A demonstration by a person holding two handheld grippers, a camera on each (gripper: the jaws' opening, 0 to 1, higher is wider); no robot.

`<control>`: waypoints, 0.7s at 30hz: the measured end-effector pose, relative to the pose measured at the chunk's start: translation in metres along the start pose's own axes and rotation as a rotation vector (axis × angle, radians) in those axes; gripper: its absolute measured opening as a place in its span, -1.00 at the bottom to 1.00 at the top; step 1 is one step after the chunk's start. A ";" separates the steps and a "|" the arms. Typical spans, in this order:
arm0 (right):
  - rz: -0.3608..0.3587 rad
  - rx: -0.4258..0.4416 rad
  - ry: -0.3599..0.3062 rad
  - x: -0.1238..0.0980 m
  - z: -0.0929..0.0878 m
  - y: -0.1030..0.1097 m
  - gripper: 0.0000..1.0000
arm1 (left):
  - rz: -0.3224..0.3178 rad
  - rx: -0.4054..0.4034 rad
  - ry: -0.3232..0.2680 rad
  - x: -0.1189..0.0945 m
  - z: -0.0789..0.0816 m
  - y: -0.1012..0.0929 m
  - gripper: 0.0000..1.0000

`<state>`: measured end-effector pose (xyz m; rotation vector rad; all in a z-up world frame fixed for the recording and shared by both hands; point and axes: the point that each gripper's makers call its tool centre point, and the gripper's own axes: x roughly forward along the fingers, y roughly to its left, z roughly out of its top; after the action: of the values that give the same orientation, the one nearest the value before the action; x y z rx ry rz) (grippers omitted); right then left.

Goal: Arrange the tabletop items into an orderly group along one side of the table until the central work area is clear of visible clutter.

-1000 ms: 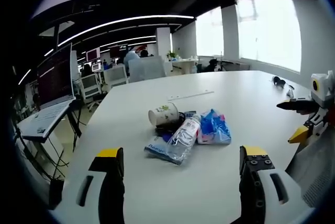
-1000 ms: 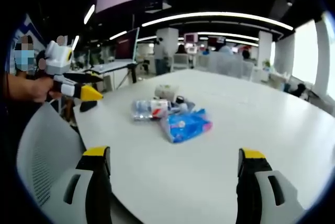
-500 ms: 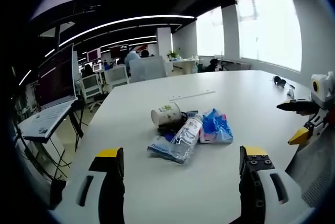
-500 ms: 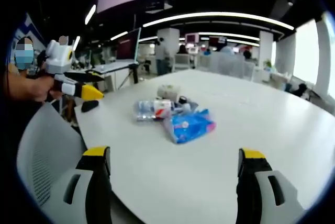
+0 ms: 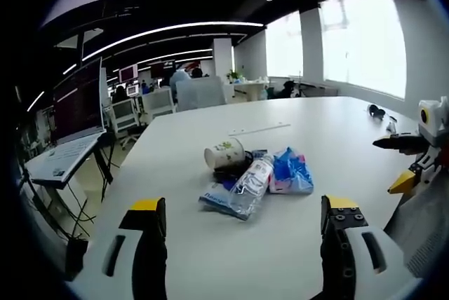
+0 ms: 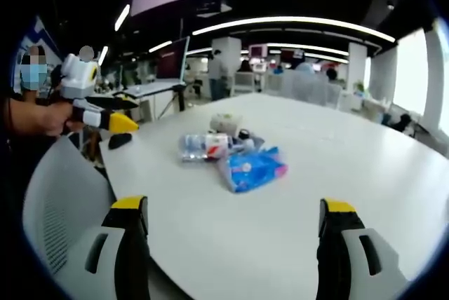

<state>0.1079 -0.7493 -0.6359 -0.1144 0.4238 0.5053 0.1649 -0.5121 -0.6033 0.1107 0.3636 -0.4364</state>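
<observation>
My left hand-held gripper [image 5: 242, 240] is spread wide with nothing between its yellow-tipped jaws, and it hangs over the near part of the white surface [image 5: 302, 132]. My right hand-held gripper [image 6: 235, 244] is just as wide apart and bare, held low above the rim of the surface where a grey mesh chair back [image 6: 59, 195] sits tucked against that rim.

From the left gripper view, bare white top lies between my jaws and the cluster of items. The cluster is in the middle of the surface: a clear plastic bottle [image 5: 250, 184] lies on its side, a blue packet [image 5: 289, 172] touches it on one flank, a paper cup [image 5: 224, 153] lies tipped over just behind the bottle, and a flat blue-and-white pack [image 5: 212, 195] pokes out from under the bottle's near end. Beyond the bottle a thin white strip [image 5: 257, 129] lies alone, well apart from it. Out near the far rim rests a small dark object [image 5: 374, 109].

In the right gripper view the bottle has open white top on all sides, widest on the window side. A small dark object [image 6: 119, 141] sits by the rim, near the yellow jaws of my left gripper as seen there.

Past the surface is an open office with desks, chairs, monitors [image 5: 76, 101], bright windows [image 5: 361, 41] and long ceiling light strips [image 6: 295, 23].
</observation>
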 end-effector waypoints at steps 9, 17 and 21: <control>0.000 0.012 -0.007 0.004 0.001 0.000 0.99 | -0.005 0.007 0.013 0.003 -0.001 0.000 0.82; -0.001 0.039 -0.012 0.007 0.000 -0.001 0.99 | -0.011 0.016 0.033 0.006 -0.002 -0.002 0.81; -0.003 0.057 -0.017 0.007 -0.001 -0.002 0.99 | -0.014 0.026 0.046 0.007 -0.004 -0.005 0.81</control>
<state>0.1143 -0.7479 -0.6402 -0.0554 0.4214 0.4908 0.1673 -0.5181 -0.6095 0.1440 0.4046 -0.4532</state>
